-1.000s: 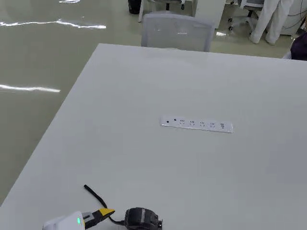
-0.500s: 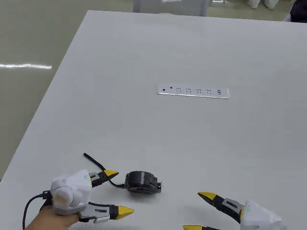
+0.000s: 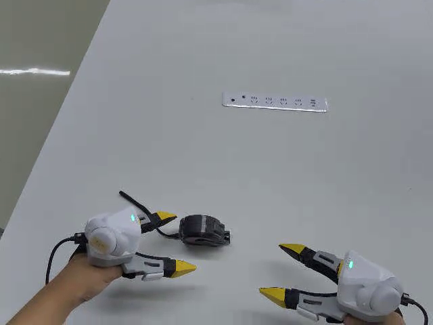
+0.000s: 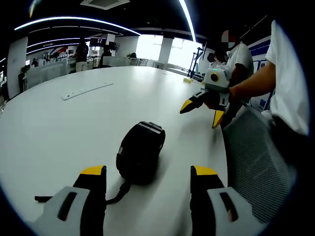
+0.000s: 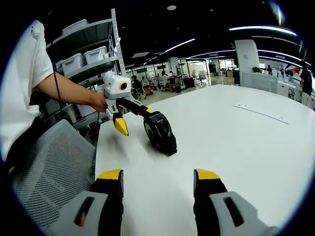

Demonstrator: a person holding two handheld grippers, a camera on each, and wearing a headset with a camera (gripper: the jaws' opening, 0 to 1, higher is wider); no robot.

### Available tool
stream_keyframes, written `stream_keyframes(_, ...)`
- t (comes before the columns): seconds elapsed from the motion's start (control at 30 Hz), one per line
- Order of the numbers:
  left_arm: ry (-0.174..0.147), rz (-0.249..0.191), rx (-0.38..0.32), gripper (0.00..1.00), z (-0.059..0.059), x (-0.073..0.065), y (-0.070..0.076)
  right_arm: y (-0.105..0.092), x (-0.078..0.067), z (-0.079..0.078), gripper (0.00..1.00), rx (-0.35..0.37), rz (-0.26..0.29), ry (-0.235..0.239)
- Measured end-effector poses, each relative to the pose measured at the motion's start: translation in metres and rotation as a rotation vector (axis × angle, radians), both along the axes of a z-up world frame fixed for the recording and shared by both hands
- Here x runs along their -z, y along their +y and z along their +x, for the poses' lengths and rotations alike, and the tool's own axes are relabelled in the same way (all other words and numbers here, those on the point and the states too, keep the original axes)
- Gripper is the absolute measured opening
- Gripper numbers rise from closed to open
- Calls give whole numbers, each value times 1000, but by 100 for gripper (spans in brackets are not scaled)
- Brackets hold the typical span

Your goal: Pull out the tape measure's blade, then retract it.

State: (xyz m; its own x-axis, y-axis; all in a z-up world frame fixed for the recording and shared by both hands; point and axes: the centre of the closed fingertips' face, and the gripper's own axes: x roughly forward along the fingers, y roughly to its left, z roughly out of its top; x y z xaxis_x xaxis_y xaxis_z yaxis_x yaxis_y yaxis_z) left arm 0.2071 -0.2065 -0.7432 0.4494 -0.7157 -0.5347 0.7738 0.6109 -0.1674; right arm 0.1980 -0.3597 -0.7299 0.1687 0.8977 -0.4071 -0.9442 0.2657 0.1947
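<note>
A black tape measure [image 3: 203,229] with a black wrist strap [image 3: 139,209] lies on the white table [image 3: 203,149] near its front edge. My left gripper [image 3: 174,242] is open just left of it, one yellow-tipped finger by the strap and the other nearer me. The left gripper view has the tape measure [image 4: 140,151] a short way ahead of the open left gripper [image 4: 148,178]. My right gripper [image 3: 282,272] is open to the right, apart from the case. From the right gripper [image 5: 159,179], the tape measure [image 5: 161,132] lies farther ahead, beside the left gripper [image 5: 119,109].
A white power strip [image 3: 274,102] is set into the table farther back. The table's left edge [image 3: 64,115] drops to a green floor. A grey mesh chair [image 4: 256,162] stands at the near side. Shelving with bins [image 5: 91,59] rises behind.
The head camera has tilted down, so the table slid up in view. Both grippers have come fully into view, the left one closing in on the tape measure, which stays put.
</note>
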Motion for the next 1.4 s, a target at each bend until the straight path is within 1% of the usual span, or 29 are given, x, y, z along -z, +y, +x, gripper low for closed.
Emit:
stream_keyframes(0.1, -1, 18, 19, 66, 2, 4, 0, 0, 3, 0, 57, -7, -7, -1)
stream_keyframes(0.37, -4, 41, 60, 63, 9, 9, -3, 4, 5, 2, 56, -23, -1, 6)
stream_keyframes(0.5, -4, 46, 73, 61, 11, 10, -6, 7, 4, 5, 56, -29, 5, 14)
stream_keyframes(0.53, -7, 55, 74, 60, 12, 11, -5, 8, 6, 5, 56, -31, 3, 16)
stream_keyframes(0.63, -4, 57, 77, 58, 13, 12, -6, 11, 7, 5, 55, -37, 3, 20)
stream_keyframes(0.8, 4, 74, 93, 55, 15, 16, -6, 17, 11, 8, 55, -48, 4, 26)
stream_keyframes(0.97, 1, 73, 96, 51, 19, 15, -5, 22, 13, 11, 54, -58, 8, 24)
stream_keyframes(1.1, -1, 74, 94, 51, 21, 14, -4, 26, 14, 13, 53, -67, 11, 25)
stream_keyframes(1.2, -2, 65, 94, 48, 23, 13, -4, 28, 15, 15, 53, -76, 14, 26)
stream_keyframes(1.27, 5, 66, 97, 48, 22, 15, -5, 29, 16, 15, 53, -79, 14, 29)
stream_keyframes(1.33, 5, 73, 100, 48, 22, 18, -5, 30, 17, 16, 53, -82, 13, 31)
stream_keyframes(1.4, 1, 71, 105, 46, 23, 17, -7, 32, 17, 16, 53, -85, 13, 34)
